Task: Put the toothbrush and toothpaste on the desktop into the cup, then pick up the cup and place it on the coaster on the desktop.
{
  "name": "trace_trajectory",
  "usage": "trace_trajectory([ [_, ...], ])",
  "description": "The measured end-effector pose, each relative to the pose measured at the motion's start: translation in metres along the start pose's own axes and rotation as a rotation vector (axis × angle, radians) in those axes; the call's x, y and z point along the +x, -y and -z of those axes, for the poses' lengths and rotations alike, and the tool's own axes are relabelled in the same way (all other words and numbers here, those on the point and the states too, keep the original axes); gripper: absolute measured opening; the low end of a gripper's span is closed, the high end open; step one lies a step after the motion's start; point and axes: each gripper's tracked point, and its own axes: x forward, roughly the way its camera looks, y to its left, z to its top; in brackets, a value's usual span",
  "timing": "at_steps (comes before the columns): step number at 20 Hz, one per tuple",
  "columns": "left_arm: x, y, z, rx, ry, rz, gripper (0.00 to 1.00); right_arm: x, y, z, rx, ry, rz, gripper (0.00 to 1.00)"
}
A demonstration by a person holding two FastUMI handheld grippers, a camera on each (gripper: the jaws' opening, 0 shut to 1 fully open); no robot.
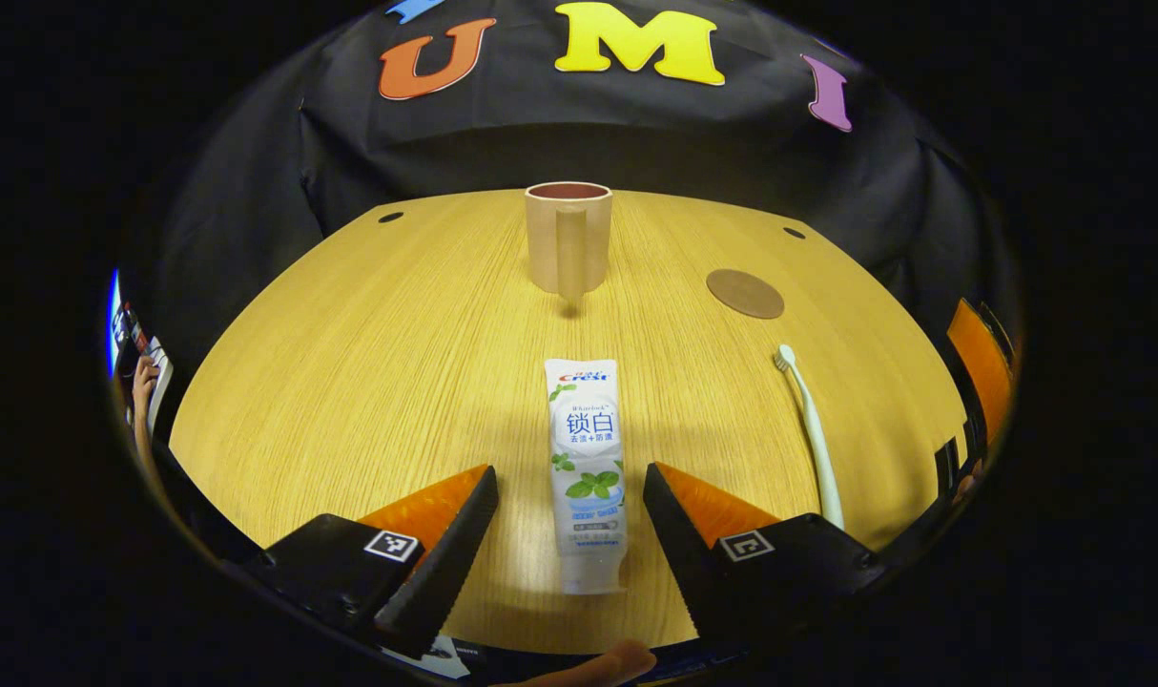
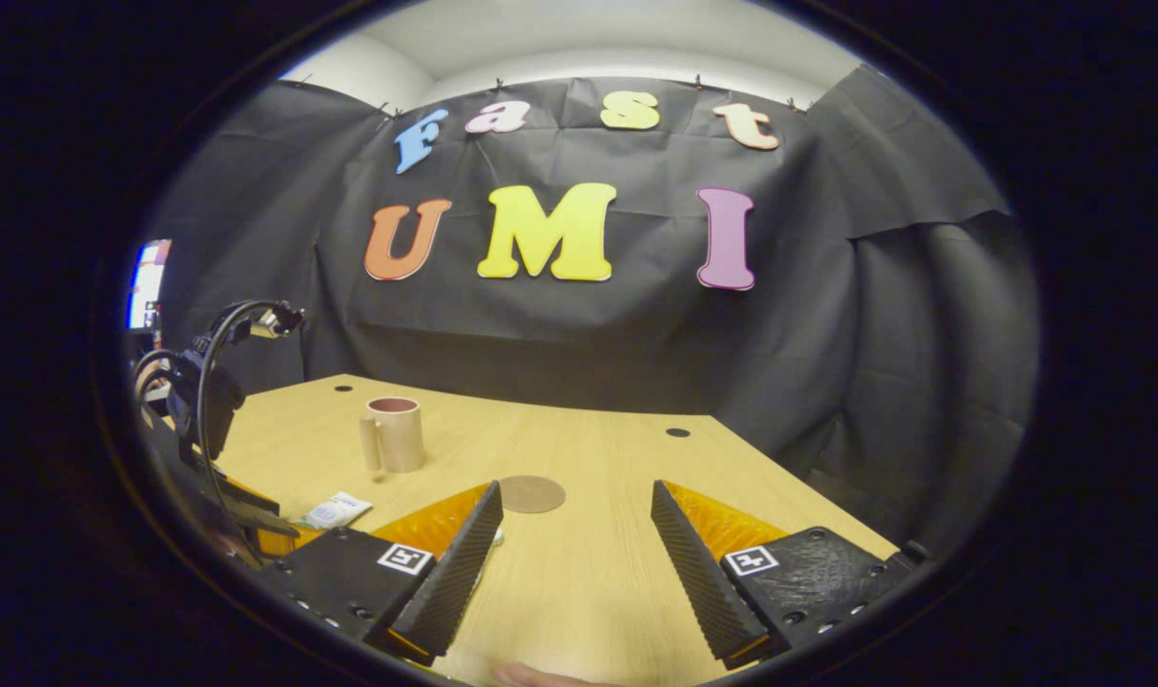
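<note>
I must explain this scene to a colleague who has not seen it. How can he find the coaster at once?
Start from the wooden table and find the upright cup near its far edge. The coaster lies flat just to the cup's right, beyond the head of the toothbrush. It is the only round, flat, brown disc; the toothpaste is a long white tube.

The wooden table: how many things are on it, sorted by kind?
Cup: 1
Toothpaste tube: 1
Toothbrush: 1
Coaster: 1
Total: 4, all lying apart on the table, with nothing in the cup yet as far as its rim shows.
</note>
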Motion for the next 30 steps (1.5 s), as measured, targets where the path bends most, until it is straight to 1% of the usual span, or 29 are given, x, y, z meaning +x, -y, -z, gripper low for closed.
trace_trajectory([
  [3,0.001,0.002,-0.002,0.016,-0.008,-0.008,0.89,0.0,0.002,-0.001,0.012,-0.002,0.002,0.96],
  [4,0.0,0.004,-0.003,0.011,-0.005,0.006,0.84,-0.001,0.002,-0.002,0.013,-0.001,0.005,0.95],
  [6,0.001,0.007,-0.008,0.02,0.001,0.026,0.74,0.0,-0.001,-0.002,0.008,0.0,0.005,0.95],
  [8,-0.001,0.007,-0.015,0.007,0.005,0.033,0.54,0.002,-0.003,-0.003,0.004,-0.003,0.003,0.95],
  [9,-0.004,0.006,-0.019,0.003,0.007,0.036,0.47,0.003,-0.006,-0.004,0.005,-0.005,-0.001,0.95],
  [11,-0.012,0.005,-0.029,-0.043,0.02,0.036,0.43,0.004,-0.009,-0.002,-0.002,-0.014,-0.002,0.95],
  [12,-0.017,0.006,-0.037,-0.069,0.038,0.045,0.42,0.004,-0.011,-0.001,-0.007,-0.019,-0.006,0.95],
  [13,-0.022,0.009,-0.047,-0.068,0.067,0.054,0.41,0.005,-0.013,0.0,-0.011,-0.026,-0.009,0.95],
  [15,-0.036,0.006,-0.072,-0.039,0.136,0.039,0.41,0.008,-0.016,0.005,-0.023,-0.041,-0.014,0.95],
  [18,-0.066,0.0,-0.123,-0.032,0.277,0.019,0.41,0.015,-0.021,0.013,-0.009,-0.075,-0.026,0.96],
  [19,-0.078,-0.005,-0.144,-0.038,0.33,0.003,0.45,0.018,-0.025,0.018,0.002,-0.094,-0.034,0.95],
  [20,-0.08,-0.007,-0.142,-0.041,0.388,-0.01,0.41,0.022,-0.031,0.026,0.009,-0.119,-0.043,0.95],
  [21,-0.113,-0.006,-0.135,-0.046,0.446,-0.022,0.41,0.027,-0.036,0.033,0.014,-0.146,-0.049,0.95],
  [22,-0.12,-0.017,-0.168,-0.052,0.504,-0.032,0.41,0.03,-0.042,0.041,0.017,-0.173,-0.056,0.95],
  [23,-0.133,-0.021,-0.185,-0.058,0.559,-0.042,0.41,0.033,-0.047,0.049,0.019,-0.2,-0.064,0.95],
  [25,-0.158,-0.031,-0.206,-0.07,0.669,-0.064,0.4,0.038,-0.057,0.067,0.023,-0.262,-0.078,0.95],
  [27,-0.176,-0.032,-0.215,-0.05,0.734,-0.068,0.4,0.044,-0.066,0.083,0.024,-0.318,-0.085,0.96],
  [28,-0.18,-0.034,-0.216,-0.041,0.744,-0.075,0.4,0.047,-0.071,0.089,0.03,-0.345,-0.092,0.93],
  [29,-0.179,-0.033,-0.214,-0.043,0.74,-0.07,0.4,0.05,-0.076,0.095,0.042,-0.372,-0.099,0.87],
  [30,-0.175,-0.032,-0.214,-0.051,0.734,-0.052,0.4,0.053,-0.078,0.1,0.065,-0.401,-0.093,0.82],
])
